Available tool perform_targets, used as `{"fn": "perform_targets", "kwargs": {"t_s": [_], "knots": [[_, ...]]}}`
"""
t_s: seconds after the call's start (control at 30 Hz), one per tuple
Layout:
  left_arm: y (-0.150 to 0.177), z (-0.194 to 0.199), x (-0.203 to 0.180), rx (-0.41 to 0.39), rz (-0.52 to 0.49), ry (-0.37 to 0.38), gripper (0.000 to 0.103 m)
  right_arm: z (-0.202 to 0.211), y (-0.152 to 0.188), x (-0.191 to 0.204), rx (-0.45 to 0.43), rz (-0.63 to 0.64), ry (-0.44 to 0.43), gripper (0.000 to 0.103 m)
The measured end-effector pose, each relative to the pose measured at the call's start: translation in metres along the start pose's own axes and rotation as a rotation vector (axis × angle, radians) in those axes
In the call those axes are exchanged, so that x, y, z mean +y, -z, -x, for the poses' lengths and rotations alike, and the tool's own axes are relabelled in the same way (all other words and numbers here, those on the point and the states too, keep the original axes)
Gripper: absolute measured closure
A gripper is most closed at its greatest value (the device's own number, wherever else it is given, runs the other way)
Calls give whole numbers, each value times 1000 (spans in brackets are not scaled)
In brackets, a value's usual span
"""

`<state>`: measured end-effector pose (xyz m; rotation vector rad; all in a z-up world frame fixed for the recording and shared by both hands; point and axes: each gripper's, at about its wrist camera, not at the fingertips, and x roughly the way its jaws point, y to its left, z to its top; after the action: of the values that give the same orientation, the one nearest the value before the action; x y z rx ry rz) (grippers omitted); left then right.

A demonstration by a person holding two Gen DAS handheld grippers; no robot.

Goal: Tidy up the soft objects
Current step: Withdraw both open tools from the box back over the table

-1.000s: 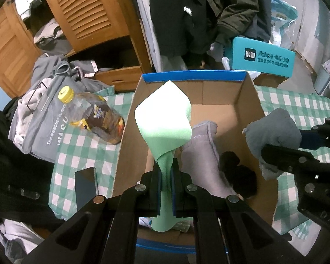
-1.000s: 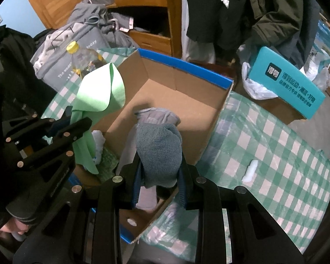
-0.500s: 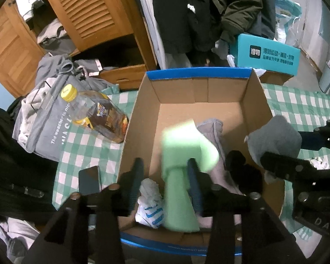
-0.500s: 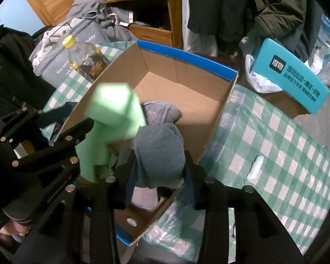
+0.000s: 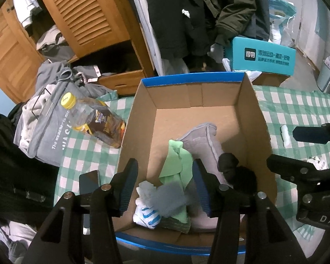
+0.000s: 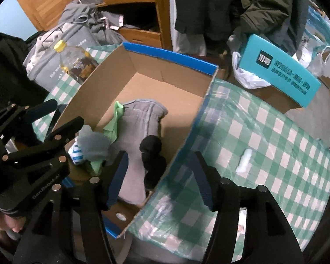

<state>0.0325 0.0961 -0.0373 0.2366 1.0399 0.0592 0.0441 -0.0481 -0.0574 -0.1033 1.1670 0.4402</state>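
The left gripper hangs over the near end of the cardboard box, its jaws opening and gripping nothing; the green cloth lies loose in the box below the gap, with the blurred grey cloth on top of it beside a white-and-blue sock. The right gripper is opening too, empty, straddling the box's right wall above a black item and a grey garment. Farther out, a bottle lies on the checked tablecloth.

A green-and-white checked tablecloth lies under a brown, blue-edged cardboard box.
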Motion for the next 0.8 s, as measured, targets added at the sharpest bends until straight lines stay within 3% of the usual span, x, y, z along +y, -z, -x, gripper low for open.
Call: {"fn": "perform_targets", "kwargs": {"t_s": [0.8], "knots": [[-6, 14, -60, -20, -118, 29, 38, 20, 32, -63, -10, -123, 79, 34]]}}
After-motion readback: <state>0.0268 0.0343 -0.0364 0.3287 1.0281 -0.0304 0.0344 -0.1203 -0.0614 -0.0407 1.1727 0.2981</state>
